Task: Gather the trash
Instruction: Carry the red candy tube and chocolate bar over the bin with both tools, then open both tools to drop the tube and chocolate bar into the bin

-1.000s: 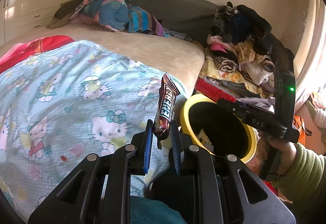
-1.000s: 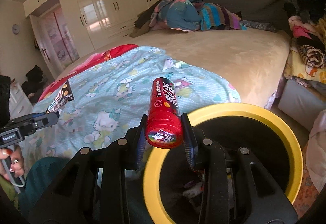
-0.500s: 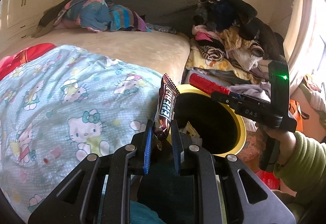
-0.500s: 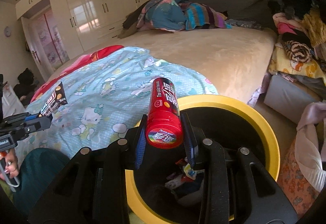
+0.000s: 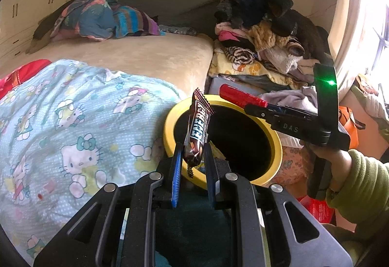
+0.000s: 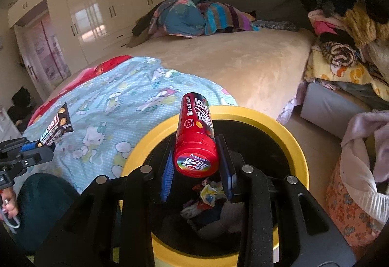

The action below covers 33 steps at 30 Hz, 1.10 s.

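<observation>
Left gripper (image 5: 192, 157) clamped on one upright brown snack wrapper (image 5: 197, 131) at the near rim of one yellow-rimmed bin (image 5: 276, 138), right gripper (image 6: 195, 160) clamped on one red tube (image 6: 195, 143) above the bin's opening, crumpled wrappers (image 6: 206, 194) inside

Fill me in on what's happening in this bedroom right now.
A person is clearing trash with a handheld gripper in each hand. The left gripper is shut on a brown snack bar wrapper, held upright over the near rim of a yellow-rimmed bin beside the bed. The right gripper is shut on a red tube, poised above the bin's opening. Crumpled wrappers already lie inside the bin. Neither item has been dropped yet.
</observation>
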Tool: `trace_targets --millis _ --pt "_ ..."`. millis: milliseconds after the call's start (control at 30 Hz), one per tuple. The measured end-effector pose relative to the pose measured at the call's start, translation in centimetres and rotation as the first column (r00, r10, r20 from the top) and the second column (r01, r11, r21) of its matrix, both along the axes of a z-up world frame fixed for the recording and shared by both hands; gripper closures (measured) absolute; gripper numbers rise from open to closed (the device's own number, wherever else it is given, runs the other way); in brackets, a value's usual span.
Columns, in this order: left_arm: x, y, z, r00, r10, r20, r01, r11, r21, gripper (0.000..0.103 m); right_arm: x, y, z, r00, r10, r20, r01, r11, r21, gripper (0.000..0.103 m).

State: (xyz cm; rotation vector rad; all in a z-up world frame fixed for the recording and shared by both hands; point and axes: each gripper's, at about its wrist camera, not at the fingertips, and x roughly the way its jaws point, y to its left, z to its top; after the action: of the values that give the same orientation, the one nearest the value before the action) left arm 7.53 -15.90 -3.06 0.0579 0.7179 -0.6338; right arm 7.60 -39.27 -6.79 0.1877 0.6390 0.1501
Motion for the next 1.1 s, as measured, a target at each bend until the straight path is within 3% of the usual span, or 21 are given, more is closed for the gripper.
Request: trace_targets --millis 500,1100 --pt "0.4 -4.7 -2.2 0.995 -0.093 -0.030 0.094 0.995 0.041 0.086 0.5 -2.5 -1.5 0.997 -0.057 -0.055 0.059 0.997 0.047 0.077" --pt "5.1 -9.3 -5.8 0.985 -0.119 -0.127 0.130 0.988 0.085 0.086 1.0 -3.8 -2.7 0.992 -0.078 -0.100 0.086 0.993 0.079 0.078"
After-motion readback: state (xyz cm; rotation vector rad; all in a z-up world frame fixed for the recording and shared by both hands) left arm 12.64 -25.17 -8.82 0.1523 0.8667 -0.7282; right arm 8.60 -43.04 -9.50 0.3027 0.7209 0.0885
